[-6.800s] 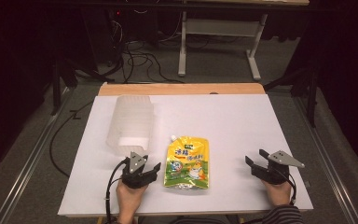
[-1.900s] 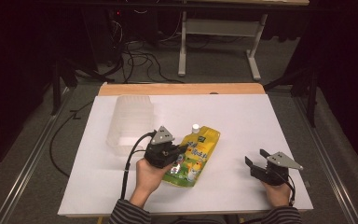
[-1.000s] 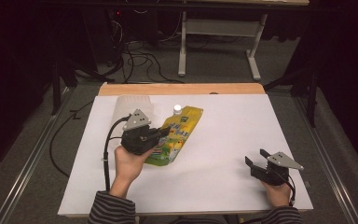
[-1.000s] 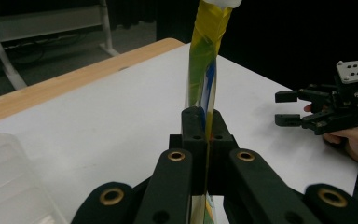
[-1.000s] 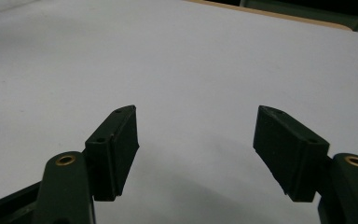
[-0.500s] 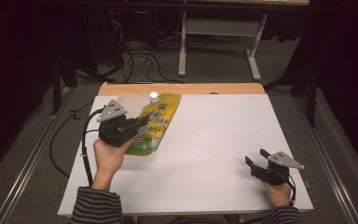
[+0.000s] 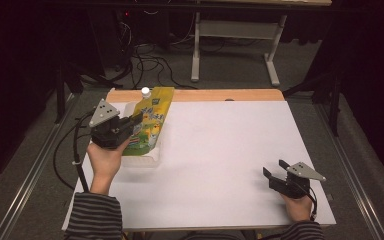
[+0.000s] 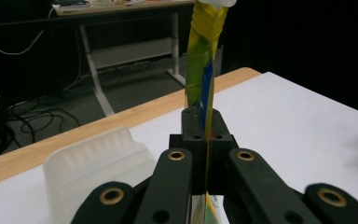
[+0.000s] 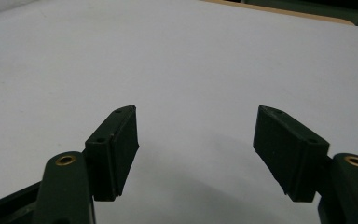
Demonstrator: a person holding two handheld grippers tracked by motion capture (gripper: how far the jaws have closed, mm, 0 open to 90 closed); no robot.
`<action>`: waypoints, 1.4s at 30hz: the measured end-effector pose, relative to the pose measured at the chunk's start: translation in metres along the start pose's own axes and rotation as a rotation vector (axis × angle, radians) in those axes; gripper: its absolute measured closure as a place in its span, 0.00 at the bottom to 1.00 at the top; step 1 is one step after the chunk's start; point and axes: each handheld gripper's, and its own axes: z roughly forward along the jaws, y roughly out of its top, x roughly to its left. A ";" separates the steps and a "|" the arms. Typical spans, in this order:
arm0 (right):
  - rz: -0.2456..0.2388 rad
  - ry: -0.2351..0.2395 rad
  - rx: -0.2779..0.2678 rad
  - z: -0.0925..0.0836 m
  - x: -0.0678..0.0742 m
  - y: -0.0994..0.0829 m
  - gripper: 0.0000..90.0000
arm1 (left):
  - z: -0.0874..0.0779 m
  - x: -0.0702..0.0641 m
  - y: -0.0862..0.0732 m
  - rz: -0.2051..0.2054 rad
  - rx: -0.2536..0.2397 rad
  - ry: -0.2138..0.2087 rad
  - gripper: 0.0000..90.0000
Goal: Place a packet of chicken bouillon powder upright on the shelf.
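High view: left tongs (image 7: pixel 134 120) clamped on yellow pouch (image 7: pixel 149 125), held w/ cap up right over clear bin (image 7: pixel 142 159) at bench (image 7: pixel 220 165) far-left. Right tongs (image 7: pixel 275 176) apart, idle, well away from bin. Step: carrying pouch to bin. Next prob.: lower into bin, then release.

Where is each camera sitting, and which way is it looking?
High view: up above the person's side, looking forward and down on the table; both hands, a striped sleeve, the left gripper and right gripper show.
Left gripper view: on the left gripper, looking along its shut jaws at the yellow pouch and clear bin.
Right gripper view: on the right gripper, looking along its open jaws at bare table.
Shared: high and left gripper views both show the pouch, bin and white table.
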 end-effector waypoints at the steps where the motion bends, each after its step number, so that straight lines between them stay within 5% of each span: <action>1: -0.003 -0.002 -0.001 0.000 0.000 0.000 0.35 | 0.002 0.002 -0.001 0.006 0.016 0.010 1.00; 11: 0.001 -0.004 -0.005 -0.001 0.001 0.000 0.35 | 0.034 0.011 -0.007 0.058 0.132 0.028 1.00; 22: -0.015 -0.007 0.004 0.000 0.001 0.000 0.35 | 0.072 0.015 -0.017 0.071 0.177 0.023 1.00; 28: -0.017 -0.006 0.001 0.000 0.001 0.000 0.35 | 0.073 0.016 -0.023 0.086 0.169 0.017 1.00; 42: -0.024 -0.005 0.006 0.001 0.002 0.000 0.35 | 0.063 0.031 -0.026 0.021 0.303 -0.027 0.96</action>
